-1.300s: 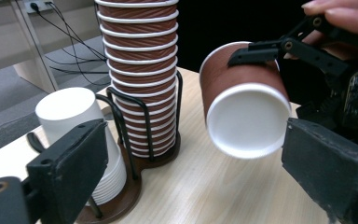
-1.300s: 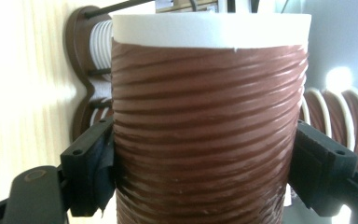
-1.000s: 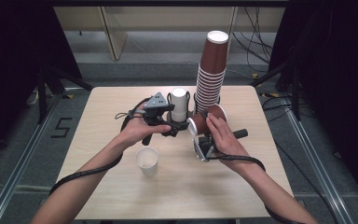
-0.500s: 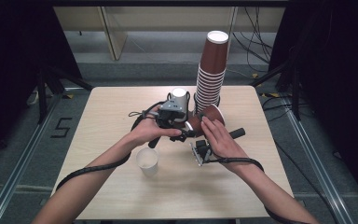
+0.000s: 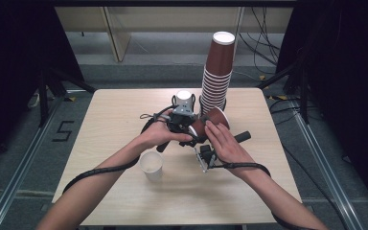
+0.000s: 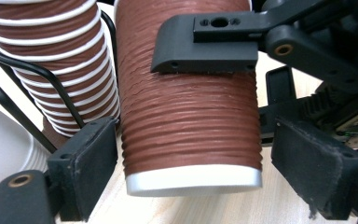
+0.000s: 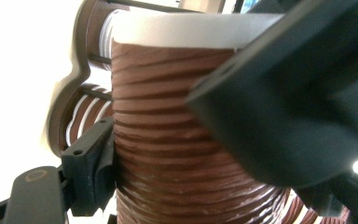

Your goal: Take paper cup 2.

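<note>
Brown ribbed cup [image 6: 191, 121] lies on its side between both tongs, its long axis across the left gripper [image 6: 209, 172], whose jaws have just been closing around it, the left pad touching, the right still apart. Right gripper [image 7: 182, 154] clamps the same cup, beside the cup stack [image 5: 216, 72].

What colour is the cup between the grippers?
Ridged brown paper cup with a white rim, clearest in the left gripper view.

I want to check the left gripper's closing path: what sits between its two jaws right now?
In the left gripper view, a ribbed brown paper cup sits between the left gripper jaws, which have just been closing. The left pad meets it; a gap remains at the right pad.
</note>
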